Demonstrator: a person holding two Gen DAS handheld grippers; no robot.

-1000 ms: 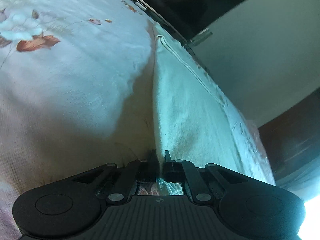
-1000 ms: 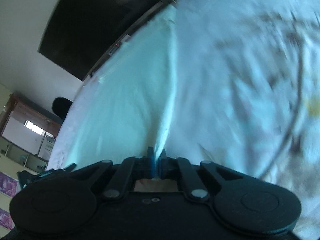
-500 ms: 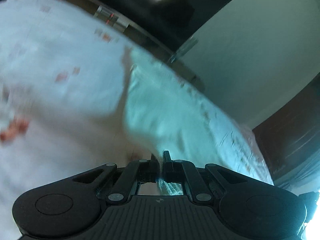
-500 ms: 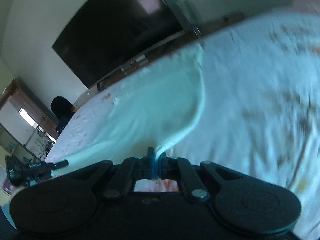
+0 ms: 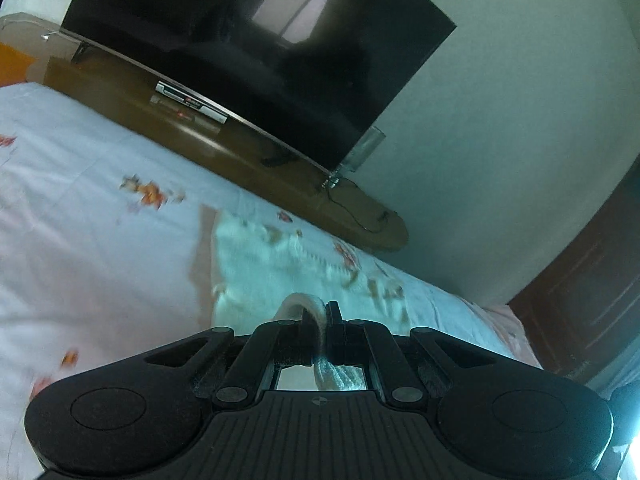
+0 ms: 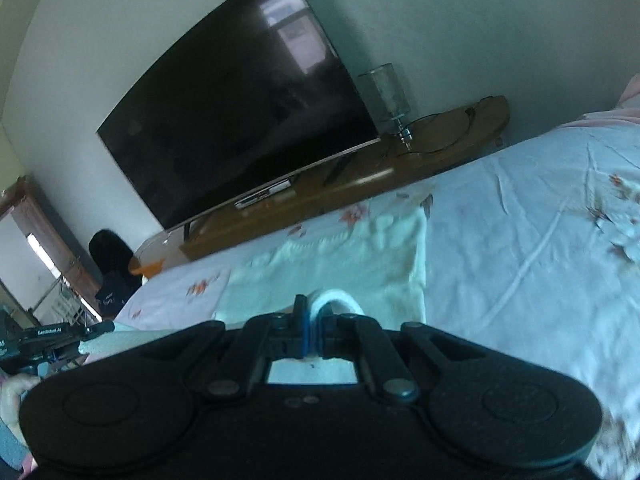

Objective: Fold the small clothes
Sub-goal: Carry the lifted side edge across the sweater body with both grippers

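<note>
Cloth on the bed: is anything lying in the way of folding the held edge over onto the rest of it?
Nothing visible. The left gripper and right gripper each pinch an edge of the pale cloth, and the rest lies flat on the floral bedsheet with nothing on it.

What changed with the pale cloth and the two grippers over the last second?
Both grippers, left gripper and right gripper, rose, lifting the pale cloth off the bedsheet; the television came into view. Both stay clamped on the cloth's edge.
</note>
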